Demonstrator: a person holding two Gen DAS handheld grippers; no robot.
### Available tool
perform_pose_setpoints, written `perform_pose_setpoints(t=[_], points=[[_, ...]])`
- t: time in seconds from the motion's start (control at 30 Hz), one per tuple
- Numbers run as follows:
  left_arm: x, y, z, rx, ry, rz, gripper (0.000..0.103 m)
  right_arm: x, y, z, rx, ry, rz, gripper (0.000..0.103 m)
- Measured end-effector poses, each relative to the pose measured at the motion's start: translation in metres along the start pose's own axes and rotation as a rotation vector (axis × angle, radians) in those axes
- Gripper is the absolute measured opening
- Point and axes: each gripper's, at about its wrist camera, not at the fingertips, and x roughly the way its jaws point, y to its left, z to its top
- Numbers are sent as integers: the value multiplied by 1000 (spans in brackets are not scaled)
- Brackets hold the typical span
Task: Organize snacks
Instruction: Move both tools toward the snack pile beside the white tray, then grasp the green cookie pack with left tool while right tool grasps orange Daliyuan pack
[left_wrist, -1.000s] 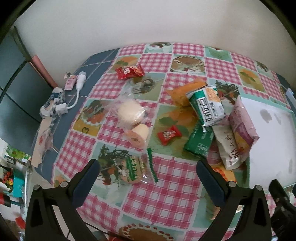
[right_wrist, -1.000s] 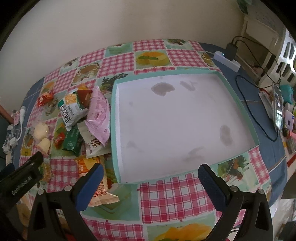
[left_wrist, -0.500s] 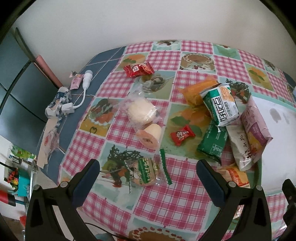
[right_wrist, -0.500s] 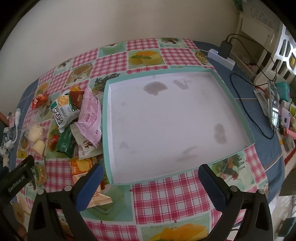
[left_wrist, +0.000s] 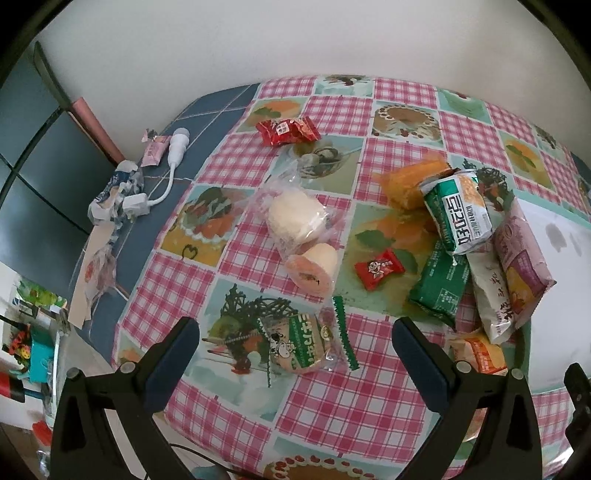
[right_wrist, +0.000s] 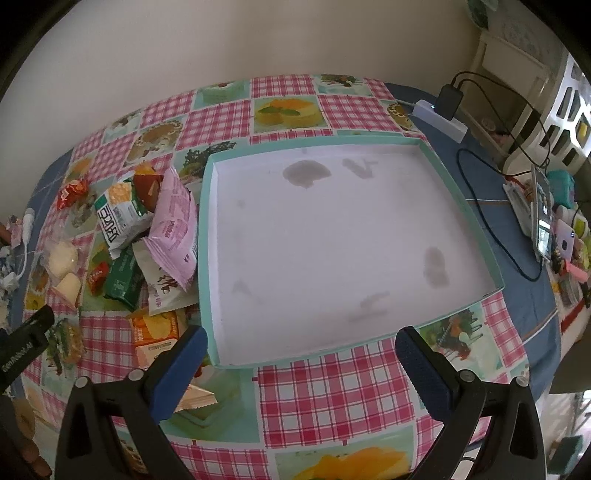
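1. Left wrist view: left gripper (left_wrist: 295, 343) spread wide, empty, above a clear-wrapped cake (left_wrist: 306, 345), left of the tray (right_wrist: 207, 258).
2. Snack pile (right_wrist: 162, 229) touches the tray's left wall.
3. Right gripper (right_wrist: 297, 350) spread, empty, over the tray's near rim.

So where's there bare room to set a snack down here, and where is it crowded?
The tray floor is wholly bare inside its teal rim. The cloth between the tray's near rim and the table edge is also free. It is crowded left of the tray, where the packets overlap against its left rim.
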Motion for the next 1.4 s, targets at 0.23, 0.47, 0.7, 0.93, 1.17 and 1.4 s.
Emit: perform_pose_setpoints(t=[0.23,0.47,0.7,0.93,1.17,1.4], points=[[9,12,1,-21,31,-22,103,3,7,0,-23,7,-15,103],[26,36,-1,-96,87,-92,103,14,38,-7,-111,65,77,103],[45,50,-5,-147,150,-185,103,12,74,-16,-197,39,139,102],[57,45,-9,-145,202,-244,103,17,107,-26,-298,55,194,88],[80,35,-10,-145,279,-264,103,34,107,-27,-276,127,227,74],[96,27,-10,-138,308,-257,92,54,105,-28,-250,190,236,59]])
